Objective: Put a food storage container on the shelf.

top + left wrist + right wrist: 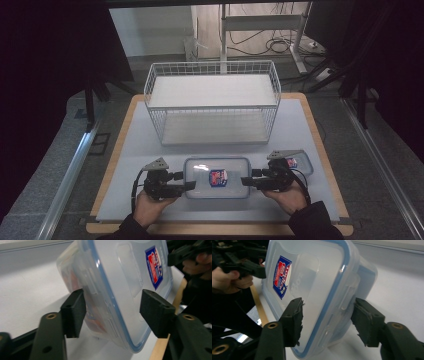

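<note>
The box point(217, 177), a clear lidded container, lies on the table point(300, 130) near its front edge, in front of the wire basket point(212, 100). The left tool point(187, 184) and right tool point(246, 181) each straddle one short end, jaws half spread; the left looks to touch the box on one side, the right barely. The grasp is probably in hand; next, both must pinch firmly before lifting level.

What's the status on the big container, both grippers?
Left gripper and right gripper each straddle one end of the clear lidded container, contact unclear. Container sits on the table. Wire basket beyond; small container behind right gripper.
</note>
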`<state>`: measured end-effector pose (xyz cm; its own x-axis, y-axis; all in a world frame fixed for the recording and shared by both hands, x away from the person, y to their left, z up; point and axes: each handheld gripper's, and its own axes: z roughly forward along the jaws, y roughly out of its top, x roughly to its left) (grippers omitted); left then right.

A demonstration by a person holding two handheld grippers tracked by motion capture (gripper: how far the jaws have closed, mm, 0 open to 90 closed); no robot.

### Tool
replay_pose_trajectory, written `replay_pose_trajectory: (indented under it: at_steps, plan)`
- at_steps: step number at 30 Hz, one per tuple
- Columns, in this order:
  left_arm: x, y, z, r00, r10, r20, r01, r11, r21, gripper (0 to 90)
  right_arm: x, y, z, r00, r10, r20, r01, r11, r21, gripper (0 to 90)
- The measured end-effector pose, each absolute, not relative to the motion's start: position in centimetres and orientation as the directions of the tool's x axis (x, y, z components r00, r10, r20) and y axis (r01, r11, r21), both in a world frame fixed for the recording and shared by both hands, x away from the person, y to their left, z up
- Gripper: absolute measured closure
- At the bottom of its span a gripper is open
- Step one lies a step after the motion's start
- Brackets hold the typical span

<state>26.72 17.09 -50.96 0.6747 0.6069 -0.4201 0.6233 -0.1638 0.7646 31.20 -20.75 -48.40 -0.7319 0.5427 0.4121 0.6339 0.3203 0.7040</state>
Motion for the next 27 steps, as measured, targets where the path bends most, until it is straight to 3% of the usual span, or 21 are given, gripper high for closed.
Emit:
replay_pose_trajectory:
  at_steps: [6,11,21,27]
  plan:
    - [26.8,17.98,-51.38,0.661,0.567,-0.491,0.651,-0.109,0.751,48.3,31.13,-21.25,-48.71,-0.728,0.521,0.446,0.643,0.291,0.708,47.7]
    - [26.67,18.13,-51.48,0.661,0.561,-0.499,0.656,-0.108,0.747,48.8,31.22,-21.13,-49.3,-0.712,0.516,0.476,0.668,0.288,0.686,43.8]
    - [26.72,18.16,-51.4,0.643,0.564,-0.518,0.666,-0.08,0.741,50.9,31.06,-21.43,-49.13,-0.655,0.529,0.539,0.724,0.236,0.648,50.2]
    - [26.71,18.23,-51.11,0.637,0.582,-0.505,0.66,-0.074,0.747,52.2,30.56,-20.92,-48.72,-0.672,0.554,0.492,0.698,0.249,0.672,50.5]
